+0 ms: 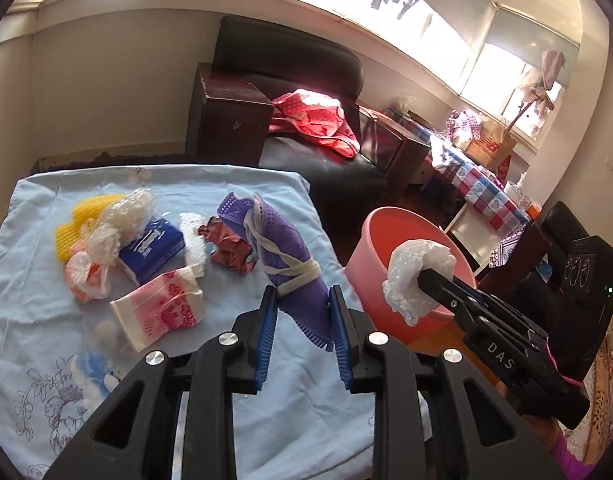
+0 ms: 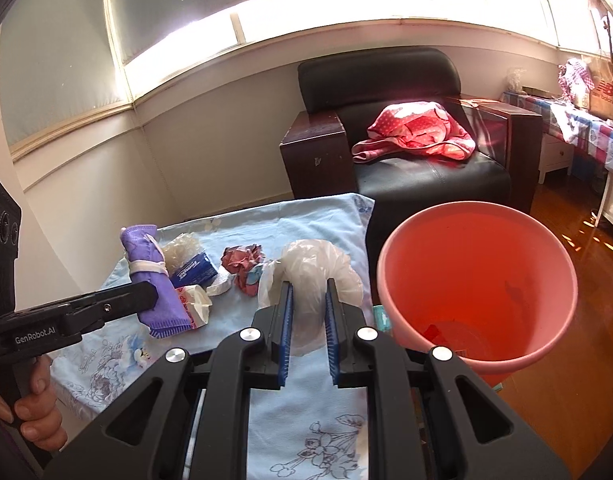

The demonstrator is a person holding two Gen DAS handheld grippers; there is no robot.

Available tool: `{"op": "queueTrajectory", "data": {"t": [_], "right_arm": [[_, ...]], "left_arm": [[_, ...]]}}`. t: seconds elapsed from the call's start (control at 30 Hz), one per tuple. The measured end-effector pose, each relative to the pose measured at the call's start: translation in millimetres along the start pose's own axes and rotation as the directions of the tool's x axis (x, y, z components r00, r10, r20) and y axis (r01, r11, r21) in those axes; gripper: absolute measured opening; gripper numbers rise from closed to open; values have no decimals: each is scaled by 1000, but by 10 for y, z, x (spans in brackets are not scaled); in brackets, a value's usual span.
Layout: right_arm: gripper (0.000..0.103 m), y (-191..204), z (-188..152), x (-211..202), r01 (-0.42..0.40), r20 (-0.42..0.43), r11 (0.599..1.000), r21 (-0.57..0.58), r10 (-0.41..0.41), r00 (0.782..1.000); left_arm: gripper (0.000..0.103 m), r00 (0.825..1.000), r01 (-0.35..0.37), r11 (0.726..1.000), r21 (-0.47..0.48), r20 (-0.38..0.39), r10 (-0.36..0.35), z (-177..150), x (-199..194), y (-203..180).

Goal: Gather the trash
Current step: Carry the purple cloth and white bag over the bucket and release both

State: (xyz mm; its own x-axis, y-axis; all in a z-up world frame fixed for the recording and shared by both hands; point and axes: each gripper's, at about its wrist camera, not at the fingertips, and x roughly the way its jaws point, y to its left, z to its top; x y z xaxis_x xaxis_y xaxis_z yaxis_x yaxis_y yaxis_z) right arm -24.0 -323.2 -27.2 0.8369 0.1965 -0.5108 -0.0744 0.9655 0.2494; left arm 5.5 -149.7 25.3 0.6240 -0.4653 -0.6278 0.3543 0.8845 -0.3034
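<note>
My left gripper (image 1: pixel 302 300) is shut on a purple mesh cloth (image 1: pixel 282 248) tied with white bands, held above the blue sheet; it shows in the right wrist view (image 2: pixel 154 276) too. My right gripper (image 2: pixel 309 292) is shut on a crumpled clear plastic bag (image 2: pixel 312 268), also seen in the left wrist view (image 1: pixel 418 276) next to the rim of the pink bucket (image 1: pixel 386 232). The bucket (image 2: pixel 478 280) stands right of the table. A crumpled red wrapper (image 1: pixel 230 248), blue tissue pack (image 1: pixel 152 250), pink packet (image 1: pixel 162 308), yellow net (image 1: pixel 86 220) and other wrappers lie on the sheet.
The table carries a light blue flowered sheet (image 1: pixel 46 340). A black armchair (image 2: pixel 406 120) with a red cloth (image 2: pixel 418 132) stands behind the table. A checked-cloth table (image 1: pixel 482 188) with boxes is at the far right. Wooden floor (image 2: pixel 578 360) lies around the bucket.
</note>
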Motion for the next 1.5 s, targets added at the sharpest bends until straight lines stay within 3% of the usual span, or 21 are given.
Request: {"op": "queueTrajectory", "data": {"t": [0.37, 0.7, 0.83, 1.0, 1.4, 1.5], "right_arm": [[15, -716, 37, -92, 159, 22, 980, 120, -163, 986], [16, -1070, -37, 48, 237, -37, 957, 169, -234, 972], [22, -1152, -59, 126, 246, -76, 949, 197, -236, 969], [32, -1264, -107, 186, 243, -100, 937, 250, -225, 969], [34, -1194, -60, 109, 261, -80, 938, 226, -249, 965], [34, -1116, -45, 72, 250, -68, 944, 216, -241, 968]], "left_arm": [[26, 992, 125, 979, 158, -47, -119, 183, 664, -829], [26, 978, 185, 964, 191, -127, -163, 185, 1265, -1195], [34, 976, 191, 963, 190, -138, -166, 195, 1394, -1232], [41, 978, 189, 962, 197, -128, -166, 206, 1422, -1251], [41, 983, 178, 968, 178, -82, -166, 215, 1110, -1041], [45, 986, 164, 973, 165, -66, -155, 204, 972, -928]]}}
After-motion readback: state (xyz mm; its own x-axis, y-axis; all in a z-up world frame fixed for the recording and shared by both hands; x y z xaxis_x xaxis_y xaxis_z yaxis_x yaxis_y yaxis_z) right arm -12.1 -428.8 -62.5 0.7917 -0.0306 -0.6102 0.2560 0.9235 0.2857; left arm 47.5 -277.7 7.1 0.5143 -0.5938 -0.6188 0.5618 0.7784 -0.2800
